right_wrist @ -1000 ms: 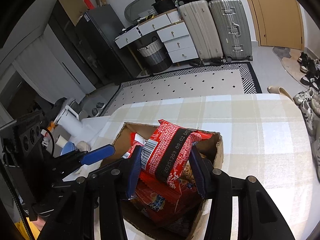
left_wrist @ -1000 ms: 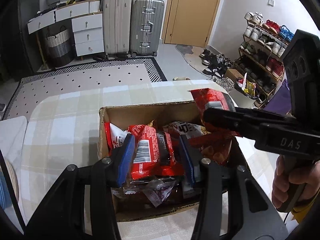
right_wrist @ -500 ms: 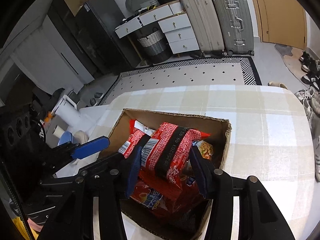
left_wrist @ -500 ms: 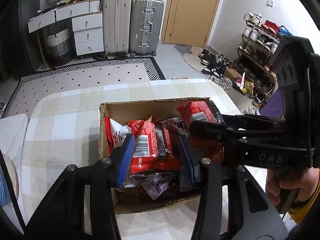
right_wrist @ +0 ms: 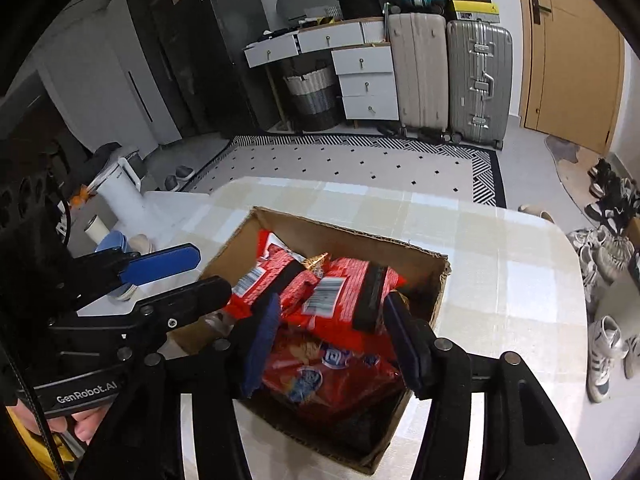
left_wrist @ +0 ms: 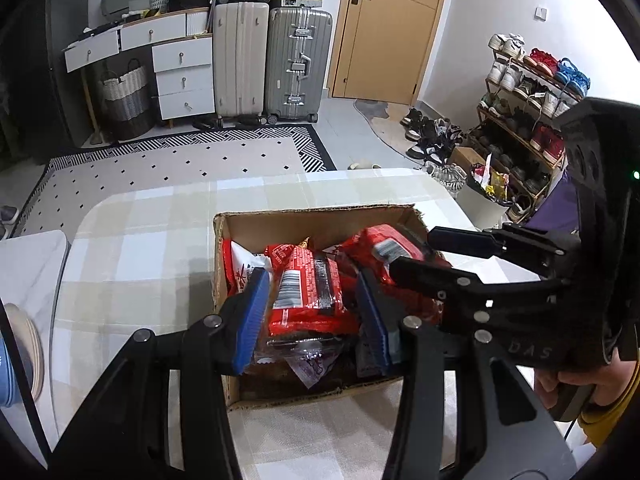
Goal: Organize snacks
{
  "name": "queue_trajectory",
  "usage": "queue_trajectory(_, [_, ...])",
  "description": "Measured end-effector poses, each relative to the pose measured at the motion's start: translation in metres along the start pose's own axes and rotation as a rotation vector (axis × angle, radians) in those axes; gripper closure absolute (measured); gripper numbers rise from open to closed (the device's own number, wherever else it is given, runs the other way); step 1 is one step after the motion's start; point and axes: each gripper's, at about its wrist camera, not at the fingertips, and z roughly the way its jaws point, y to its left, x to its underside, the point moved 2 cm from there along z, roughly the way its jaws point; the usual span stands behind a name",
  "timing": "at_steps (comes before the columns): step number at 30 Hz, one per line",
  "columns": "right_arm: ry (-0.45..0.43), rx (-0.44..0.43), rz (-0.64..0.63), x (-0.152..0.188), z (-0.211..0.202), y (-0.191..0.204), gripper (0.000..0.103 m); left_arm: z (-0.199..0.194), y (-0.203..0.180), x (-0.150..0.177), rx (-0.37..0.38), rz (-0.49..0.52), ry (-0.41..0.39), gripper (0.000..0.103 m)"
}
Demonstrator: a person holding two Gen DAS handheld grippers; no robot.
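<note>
A cardboard box (left_wrist: pixel 320 222) sits at the centre of the frame on the checked counter (left_wrist: pixel 140 248), full of red snack packets. The left claw (left_wrist: pixel 316 312) grips one red packet (left_wrist: pixel 306 290) with a white barcode and black band, above the box. The right claw (right_wrist: pixel 332 332) is opening; a second red packet (right_wrist: pixel 344 296), barcode up, lies between its blue pads (right_wrist: pixel 402 340), resting on the pile in the box

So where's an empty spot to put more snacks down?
The checked tablecloth is bare beyond the cardboard box and to its right. The box is crowded with red snack packs, and the left gripper and right gripper fill its near side.
</note>
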Motion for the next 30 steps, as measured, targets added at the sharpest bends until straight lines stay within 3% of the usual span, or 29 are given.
queue_trajectory(6, [-0.062,0.017,0.019,0.003,-0.020,-0.004,0.043,-0.018,0.000,0.003,-0.009,-0.005,-0.019,0.051])
queue_trajectory(14, [-0.124,-0.008,0.049,0.017,-0.046,0.003,0.040,-0.045,-0.003,0.008,-0.028,-0.017,-0.032,0.050])
queue_trajectory(22, [-0.302,-0.023,0.033,0.044,-0.119,0.036,0.040,-0.098,-0.010,0.024,-0.053,-0.040,-0.084,0.040])
queue_trajectory(26, [-0.413,-0.020,0.020,0.076,-0.168,0.062,0.032,-0.139,-0.016,0.038,-0.059,-0.053,-0.164,0.025])
queue_trajectory(28, [-0.455,-0.012,0.002,0.090,-0.187,0.073,0.031,-0.160,-0.021,0.046,-0.059,-0.044,-0.200,0.025])
queue_trajectory(30, [-0.499,0.009,-0.014,0.106,-0.206,0.082,0.021,-0.183,-0.026,0.056,-0.062,-0.027,-0.230,0.025])
